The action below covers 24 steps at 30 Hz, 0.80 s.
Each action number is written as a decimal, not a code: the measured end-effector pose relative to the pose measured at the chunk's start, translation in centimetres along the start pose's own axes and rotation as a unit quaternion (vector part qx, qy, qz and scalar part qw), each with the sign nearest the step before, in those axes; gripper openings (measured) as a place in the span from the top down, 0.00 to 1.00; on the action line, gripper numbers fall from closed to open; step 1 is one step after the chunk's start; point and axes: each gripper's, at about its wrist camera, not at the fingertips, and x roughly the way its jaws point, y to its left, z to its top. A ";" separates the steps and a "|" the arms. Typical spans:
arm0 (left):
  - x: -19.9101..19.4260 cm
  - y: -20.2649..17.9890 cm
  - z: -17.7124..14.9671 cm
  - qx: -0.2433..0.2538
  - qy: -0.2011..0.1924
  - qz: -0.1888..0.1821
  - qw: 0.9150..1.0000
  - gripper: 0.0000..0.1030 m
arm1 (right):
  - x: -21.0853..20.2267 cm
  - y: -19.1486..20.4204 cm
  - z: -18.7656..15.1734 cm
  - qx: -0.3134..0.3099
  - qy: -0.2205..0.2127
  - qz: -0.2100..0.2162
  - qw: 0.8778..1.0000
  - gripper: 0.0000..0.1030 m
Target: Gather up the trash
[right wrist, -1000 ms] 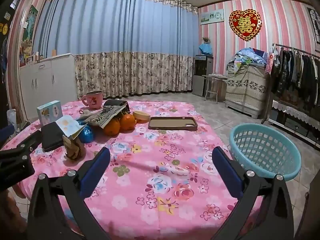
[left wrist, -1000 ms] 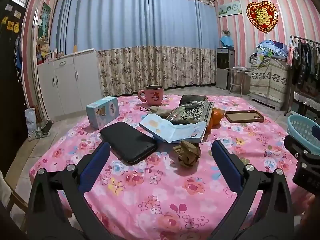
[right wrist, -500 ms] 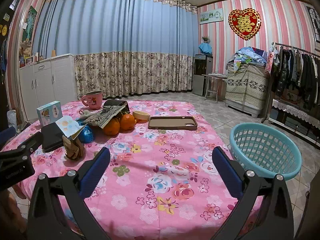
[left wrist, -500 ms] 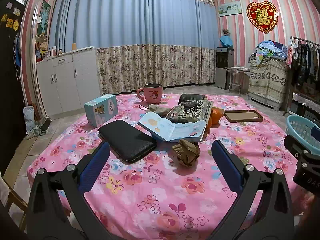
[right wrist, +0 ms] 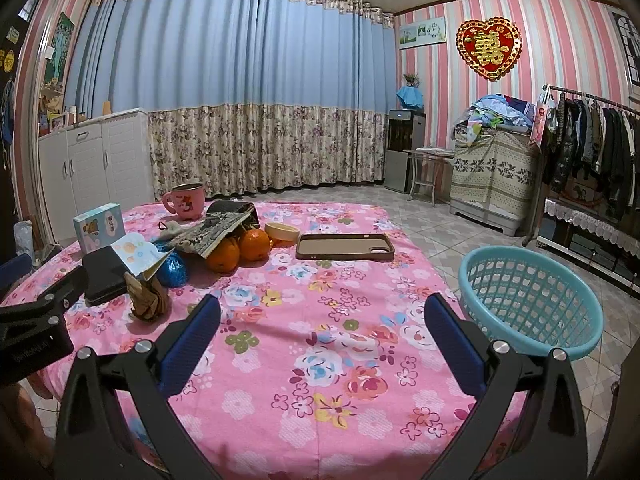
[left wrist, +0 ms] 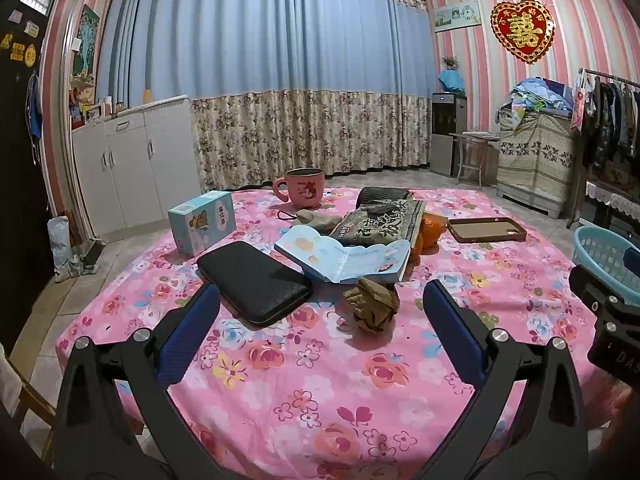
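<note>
Two views, taken in turn. From the left wrist, the left gripper (left wrist: 320, 312) hangs spread wide and empty above the pink tablecloth (left wrist: 320, 392), with the crumpled brown wrapper (left wrist: 372, 310) lying just beyond and between its fingers. The likeliest slip is catching a neighbour: the black wallet (left wrist: 254, 282) sits just left of the wrapper and the open blue booklet (left wrist: 344, 258) lies just behind it, touching or nearly so, so a close made too far forward could pinch the booklet's edge or bunch the cloth. Near the wrapper the cloth is bare, giving room for a low approach from the near side.

From the right wrist, the right gripper (right wrist: 320, 320) is likewise spread and holds nothing, over an open stretch of cloth. The wrapper shows far left, beside a blue foil ball (right wrist: 174, 270) and the oranges (right wrist: 236, 248). The teal basket (right wrist: 532, 300) stands off the table's right edge, lower than the top; a carry there crosses clear cloth, but releasing early would probably drop the wrapper on the tiled floor. The left gripper's body crowds the left margin, so the two tools could knock.
</note>
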 end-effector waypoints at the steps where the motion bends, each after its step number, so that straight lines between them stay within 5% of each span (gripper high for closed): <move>1: 0.0 0.0 0.0 0.000 0.000 0.000 1.000 0.05 | 0.0 0.0 0.1 -0.001 0.000 0.000 1.000 0.04; 24: 0.0 -0.1 0.0 0.001 0.000 0.000 1.000 0.05 | -0.4 -0.1 0.5 0.001 -0.002 0.000 1.000 0.04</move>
